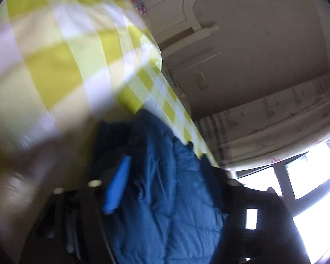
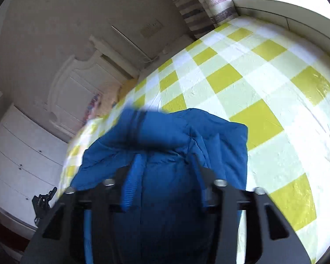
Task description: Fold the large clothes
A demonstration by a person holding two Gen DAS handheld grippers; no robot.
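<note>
A big blue puffy jacket (image 2: 165, 145) lies bunched up on a bed. The bed has a sheet (image 2: 264, 83) with yellow, pale green and white squares.

In the right wrist view, the right gripper (image 2: 167, 176) sits low over the jacket. Its jaws are spread apart. One blue finger (image 2: 133, 184) shows on the left and the other on the right, with the blue cloth lying between them. The pads do not squeeze the cloth. The jacket fills the near middle of this view, and the checked sheet runs far off to the right. A white headboard (image 2: 77, 88) stands at the far left against a plain wall. White drawers (image 2: 22, 154) stand at the left, near the bed. A small black thing at the near left edge may be part of the other gripper, but it is too small to tell.

The left wrist view is very blurry. The jacket (image 1: 165, 187) lies in the near middle, tilted, with the sheet (image 1: 61, 55) up on the left. One blue finger (image 1: 117, 187) of the left gripper (image 1: 143, 189) shows beside the cloth. Its jaws are spread wide and pinch nothing. A curtain (image 1: 275, 121) hangs at the right beside a bright window (image 1: 308, 187).
</note>
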